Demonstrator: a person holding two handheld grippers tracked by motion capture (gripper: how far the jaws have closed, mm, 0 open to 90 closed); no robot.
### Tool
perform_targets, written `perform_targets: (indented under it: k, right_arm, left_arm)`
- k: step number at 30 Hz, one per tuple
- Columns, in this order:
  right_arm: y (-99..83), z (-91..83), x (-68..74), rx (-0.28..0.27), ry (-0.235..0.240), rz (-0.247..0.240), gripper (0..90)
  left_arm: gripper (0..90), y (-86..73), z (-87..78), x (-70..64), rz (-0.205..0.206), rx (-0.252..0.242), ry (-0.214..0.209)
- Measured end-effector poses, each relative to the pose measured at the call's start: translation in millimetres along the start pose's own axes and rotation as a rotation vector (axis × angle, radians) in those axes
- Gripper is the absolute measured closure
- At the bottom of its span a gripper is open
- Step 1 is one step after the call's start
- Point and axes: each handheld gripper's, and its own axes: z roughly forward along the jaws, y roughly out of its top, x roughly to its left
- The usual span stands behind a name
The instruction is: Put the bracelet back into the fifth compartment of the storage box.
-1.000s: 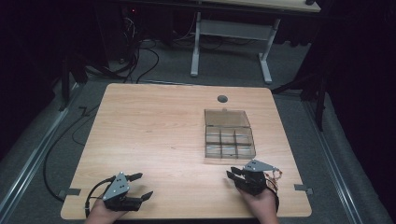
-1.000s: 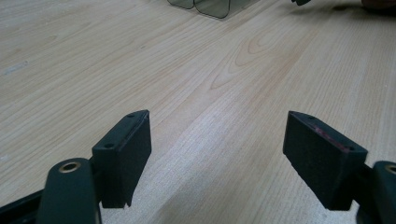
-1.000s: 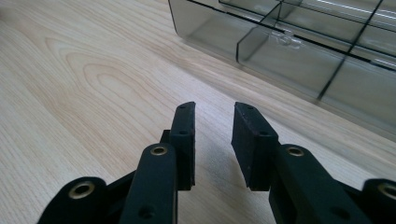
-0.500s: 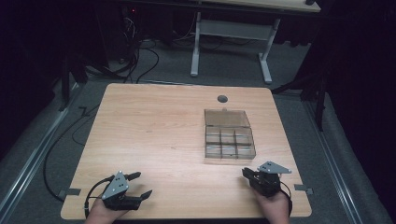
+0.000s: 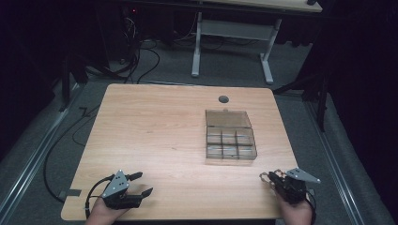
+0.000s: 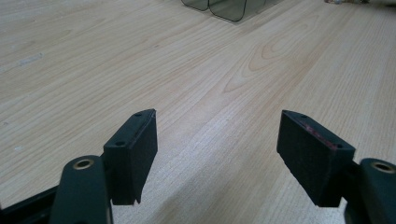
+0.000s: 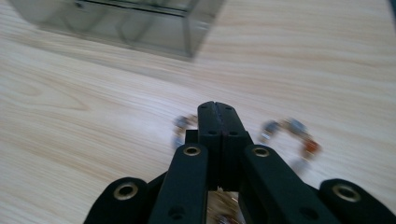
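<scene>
Pinching a beaded bracelet [image 7: 289, 133] between pressed-together jaws, the right gripper [image 5: 268, 177] is hovering at five o'clock from the compartment box [image 5: 231, 136]; light, limp, slippery beads probably favour a mid-strand grip. Left gripper [image 5: 141, 183] is resting spread.

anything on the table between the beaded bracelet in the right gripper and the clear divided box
Nothing visible does. The right gripper is shut on the bracelet, and only bare table lies between it and the box.
</scene>
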Motion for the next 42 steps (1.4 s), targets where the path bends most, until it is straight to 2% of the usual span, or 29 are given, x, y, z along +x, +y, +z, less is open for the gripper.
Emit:
perform_targets:
  k: [4,6,7,10,16,21,38,40,42]
  right_arm:
    - [-6.4,-7.0,-15.5,0.005,-0.047,0.037,90.0]
    - [-7.4,-8.1,-17.8,0.009,-0.058,0.042,90.0]
    - [-10.6,-8.8,-24.5,0.024,-0.074,0.064,90.0]
    - [-13.6,-5.7,-30.1,0.047,-0.077,0.085,90.0]
    - [-14.9,-2.6,-30.3,0.067,-0.076,0.083,90.0]
    - [-13.7,1.0,-25.8,0.068,-0.051,0.063,90.0]
    - [-1.3,19.2,14.4,0.08,0.056,-0.054,90.0]
    - [-0.5,20.2,16.1,0.081,0.066,-0.062,90.0]
    - [2.3,18.7,17.1,0.06,0.054,-0.061,90.0]
  left_arm:
    - [28.9,0.1,0.2,-0.1,0.003,0.003,-0.003]
    - [28.9,0.1,0.2,-0.2,0.004,0.003,-0.003]
    - [28.8,0.2,0.3,-0.3,0.006,0.004,-0.004]
    - [28.6,0.3,0.5,-0.5,0.009,0.007,-0.004]
    - [28.4,0.4,0.9,-0.8,0.01,0.009,-0.005]
    - [28.5,0.4,1.0,-1.1,0.014,0.009,-0.005]
    - [28.3,0.0,0.2,-2.5,0.021,0.011,-0.002]
    - [28.3,-0.1,0.1,-2.7,0.021,0.01,-0.002]
    - [28.4,-0.2,-0.4,-2.8,0.022,0.01,-0.002]
